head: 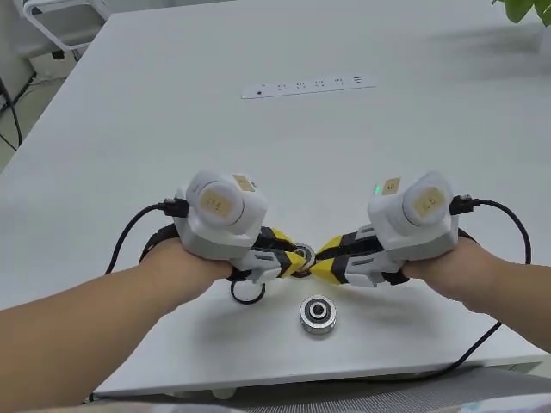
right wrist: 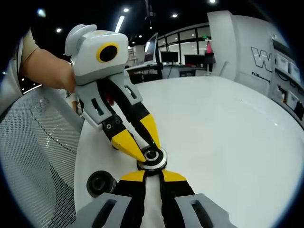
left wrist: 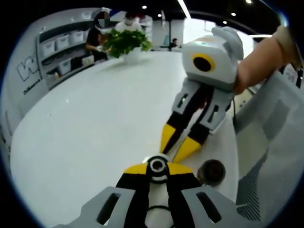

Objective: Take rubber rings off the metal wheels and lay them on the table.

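Head view: near the front edge of the table [head: 362, 129], left claw [head: 288, 262] and right claw [head: 320, 256] meeting tip to tip around one metal wheel [head: 300, 255], lifted a little above the surface. Just beside the left claw, a thin black ring [head: 247, 292] lying flat on the table, probably one rubber ring already off. Closer to the front edge, a second wheel [head: 318, 314] standing alone, not touched.

Left gripper view: left claw [left wrist: 156, 172] closed on the metal wheel [left wrist: 157, 166], one yellow tip on each side. Right claw [left wrist: 178, 147] coming from above, narrow, tips at the wheel's rim. Second wheel [left wrist: 211, 171] just beside, dark around its edge, so likely with its ring on.

Right gripper view: right claw [right wrist: 152, 176] narrow, just under the metal wheel [right wrist: 152, 156]; cannot tell if pinching the rubber or only touching. Left claw [right wrist: 142, 152] on the wheel from the other side. Second wheel [right wrist: 100, 183] near the table's edge.

Judged so: one ring done, one in work, one more left.
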The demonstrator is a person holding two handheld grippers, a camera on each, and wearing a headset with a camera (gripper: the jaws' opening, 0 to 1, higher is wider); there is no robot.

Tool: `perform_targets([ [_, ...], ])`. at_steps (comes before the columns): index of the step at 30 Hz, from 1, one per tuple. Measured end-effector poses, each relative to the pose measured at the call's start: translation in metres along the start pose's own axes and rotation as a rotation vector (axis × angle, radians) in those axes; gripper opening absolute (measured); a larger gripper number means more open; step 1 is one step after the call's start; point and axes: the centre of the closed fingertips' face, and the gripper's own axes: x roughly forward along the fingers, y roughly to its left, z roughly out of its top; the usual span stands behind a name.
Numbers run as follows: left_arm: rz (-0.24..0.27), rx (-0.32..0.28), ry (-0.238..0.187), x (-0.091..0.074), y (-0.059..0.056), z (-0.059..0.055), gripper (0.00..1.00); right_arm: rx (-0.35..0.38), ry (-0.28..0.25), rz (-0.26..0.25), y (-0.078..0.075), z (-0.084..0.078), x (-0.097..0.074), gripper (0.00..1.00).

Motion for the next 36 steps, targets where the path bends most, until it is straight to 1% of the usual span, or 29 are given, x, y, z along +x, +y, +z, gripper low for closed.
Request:
perform_targets([
  [8, 0.002, -0.001, 0.002, 0.0, 0.0, 0.0, 0.13, 0.006, 0.0, -0.006, -0.002, -0.001, -0.001, 0.03],
  [14, 0.003, 0.002, 0.003, 0.0, 0.0, 0.0, 0.13, 0.026, -0.007, -0.011, -0.004, -0.001, -0.002, 0.0],
  [20, 0.005, 0.005, 0.005, 0.0, 0.0, -0.001, 0.13, 0.044, -0.015, -0.016, -0.005, 0.0, -0.004, 0.0],
  [23, 0.006, 0.005, 0.007, 0.0, 0.0, -0.001, 0.13, 0.103, -0.027, -0.01, -0.006, 0.001, -0.005, 0.0],
  [26, 0.007, 0.007, 0.007, 0.0, 0.0, 0.0, 0.13, 0.136, -0.037, -0.009, -0.007, 0.001, -0.007, 0.0],
  [29, 0.006, 0.009, 0.008, 0.0, 0.0, 0.0, 0.13, 0.175, -0.047, -0.01, -0.005, 0.002, -0.008, 0.0],
  [30, 0.005, 0.009, 0.009, 0.0, -0.001, 0.0, 0.13, 0.214, -0.055, -0.008, -0.004, 0.002, -0.008, 0.0],
  [31, 0.005, 0.009, 0.009, 0.0, -0.001, 0.0, 0.13, 0.224, -0.058, -0.007, -0.004, 0.002, -0.008, 0.0],
  [34, 0.006, 0.01, 0.009, 0.0, -0.001, 0.0, 0.13, 0.306, -0.087, -0.006, -0.005, 0.004, -0.011, 0.0],
  [36, 0.007, 0.009, 0.009, 0.0, -0.002, 0.0, 0.13, 0.349, -0.117, -0.007, -0.012, 0.008, -0.013, 0.0],
])
